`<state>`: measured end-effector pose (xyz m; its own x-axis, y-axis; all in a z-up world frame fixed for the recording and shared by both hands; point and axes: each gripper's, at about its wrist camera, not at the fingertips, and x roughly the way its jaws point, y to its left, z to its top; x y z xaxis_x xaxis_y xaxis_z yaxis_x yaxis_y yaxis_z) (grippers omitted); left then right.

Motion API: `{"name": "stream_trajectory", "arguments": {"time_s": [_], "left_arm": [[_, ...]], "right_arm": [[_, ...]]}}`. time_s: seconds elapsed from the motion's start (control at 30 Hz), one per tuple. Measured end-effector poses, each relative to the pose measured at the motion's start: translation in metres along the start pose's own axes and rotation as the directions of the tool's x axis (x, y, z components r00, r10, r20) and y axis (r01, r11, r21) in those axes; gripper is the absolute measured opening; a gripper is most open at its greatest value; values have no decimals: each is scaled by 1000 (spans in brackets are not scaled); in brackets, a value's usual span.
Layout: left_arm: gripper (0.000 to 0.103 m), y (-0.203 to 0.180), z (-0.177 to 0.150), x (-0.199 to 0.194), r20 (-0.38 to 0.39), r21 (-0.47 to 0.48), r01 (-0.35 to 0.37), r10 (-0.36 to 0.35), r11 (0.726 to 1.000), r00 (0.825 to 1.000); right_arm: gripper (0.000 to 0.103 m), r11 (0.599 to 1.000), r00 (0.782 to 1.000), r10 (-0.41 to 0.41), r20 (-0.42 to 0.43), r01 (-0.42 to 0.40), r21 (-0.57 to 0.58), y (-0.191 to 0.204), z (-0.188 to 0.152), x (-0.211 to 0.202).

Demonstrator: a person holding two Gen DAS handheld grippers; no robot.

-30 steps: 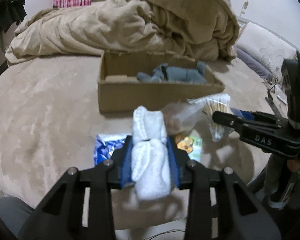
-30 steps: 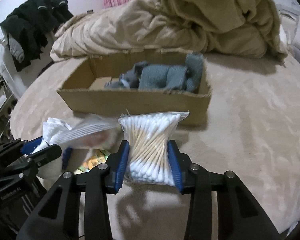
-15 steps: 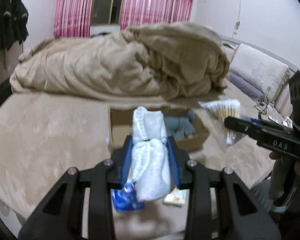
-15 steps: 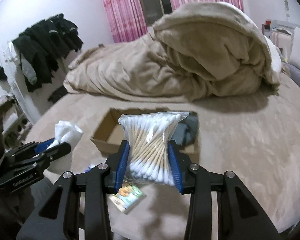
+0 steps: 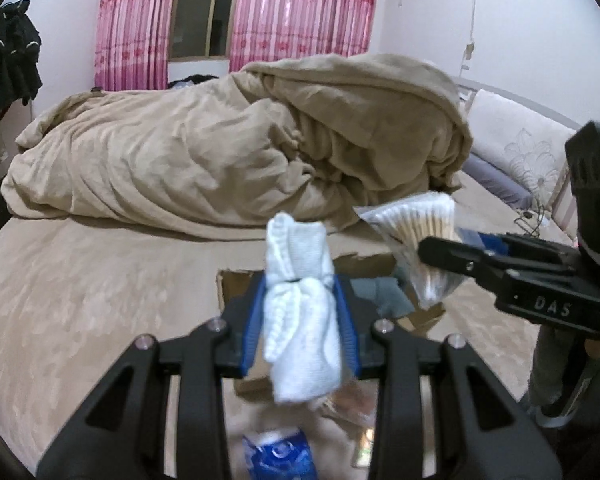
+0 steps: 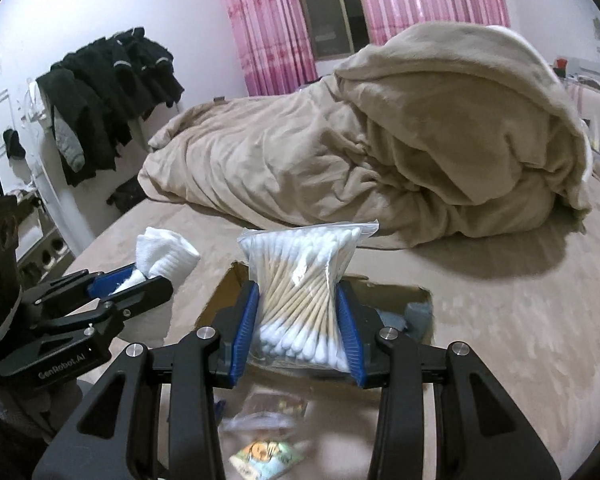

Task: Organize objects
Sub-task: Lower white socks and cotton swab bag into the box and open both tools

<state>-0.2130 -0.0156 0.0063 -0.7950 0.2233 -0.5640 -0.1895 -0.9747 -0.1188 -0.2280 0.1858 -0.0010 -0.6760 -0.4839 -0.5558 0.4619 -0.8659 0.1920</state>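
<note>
My left gripper [image 5: 300,320] is shut on a rolled white sock [image 5: 298,308] and holds it in the air above the bed; it also shows in the right wrist view [image 6: 140,280]. My right gripper [image 6: 300,328] is shut on a clear bag of cotton swabs [image 6: 302,292], also lifted; the bag shows in the left wrist view [image 5: 424,240]. An open cardboard box [image 6: 396,300] with grey socks [image 5: 384,294] inside sits on the bed below and beyond both grippers, largely hidden by them.
A heaped beige duvet [image 5: 240,152] fills the far side of the bed. A blue packet [image 5: 278,456], a clear bag [image 6: 268,412] and a printed packet [image 6: 266,456] lie on the bed before the box. Dark clothes [image 6: 104,96] hang at left.
Both grippers have risen with their loads and tilted up. The box now sits lower and smaller in view, and the room's curtains and wall have come into sight.
</note>
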Motion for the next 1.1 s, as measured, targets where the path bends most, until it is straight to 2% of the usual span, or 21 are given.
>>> {"name": "stream_trajectory", "arguments": {"time_s": [0.17, 0.3, 0.5, 0.57, 0.73, 0.9, 1.1], "left_arm": [[35, 9, -2, 35, -35, 3, -2, 2, 1000, 999], [35, 22, -8, 79, -125, -38, 30, -35, 999, 992], [35, 38, -20, 127, -228, -84, 43, -61, 996, 972], [36, 41, -23, 136, -236, -96, 32, -54, 995, 970], [40, 37, -26, 137, -234, -49, 29, -40, 998, 971], [45, 37, -26, 127, -226, -58, 16, -29, 998, 974], [47, 36, -29, 109, -207, -64, 31, -43, 997, 977]], "right_arm": [[41, 1000, 999, 12, -33, -13, -25, 2, 5, 32], [41, 999, 997, 23, -79, -25, -25, 0, 5, 62], [41, 998, 981, 50, -188, -41, 51, -18, -12, 120], [41, 996, 974, 67, -218, -52, 75, -22, -19, 134], [41, 988, 960, 119, -252, -91, 121, -28, -32, 151], [42, 989, 959, 123, -255, -97, 113, -24, -35, 151], [44, 990, 962, 121, -244, -99, 103, -20, -38, 146]]}}
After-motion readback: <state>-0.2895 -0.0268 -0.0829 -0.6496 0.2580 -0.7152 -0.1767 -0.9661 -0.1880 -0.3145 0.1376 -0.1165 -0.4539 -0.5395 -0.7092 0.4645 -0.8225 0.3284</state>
